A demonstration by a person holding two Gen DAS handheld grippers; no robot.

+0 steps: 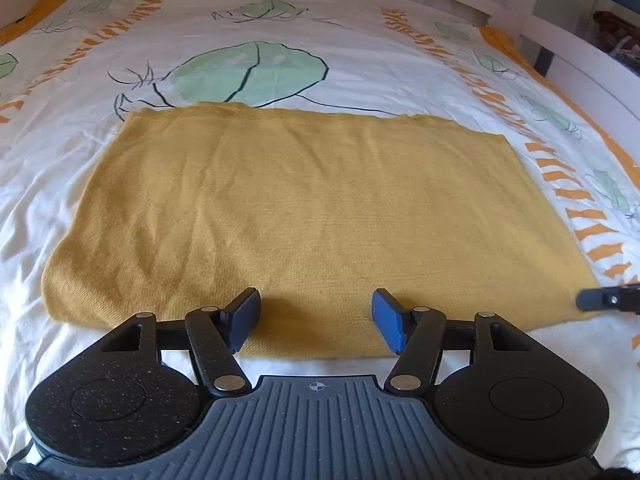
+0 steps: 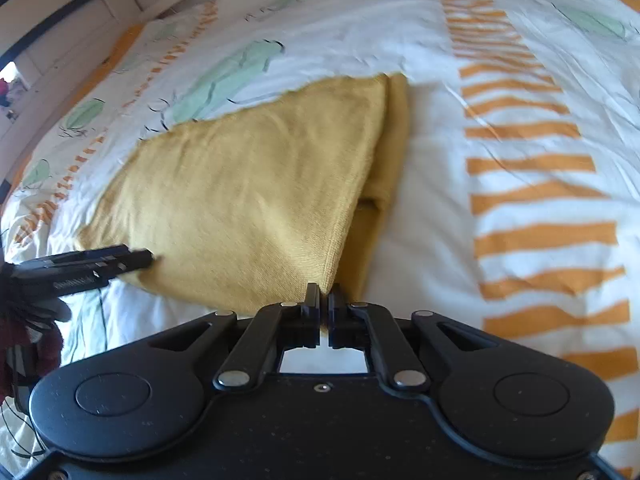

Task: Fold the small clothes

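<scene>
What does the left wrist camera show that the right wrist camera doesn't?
Left only: the whole yellow cloth lying flat, with the left gripper open above its near edge, and the white bed frame beyond.
Right only: the right gripper shut on the cloth's near corner, lifting it, with a folded layer showing underneath.
Both: the cloth, the patterned bedsheet and a glimpse of the other gripper.

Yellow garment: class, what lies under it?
The yellow garment lies on the patterned bedcover. At its right edge more yellow layers show beneath; anything else underneath is covered.
</scene>
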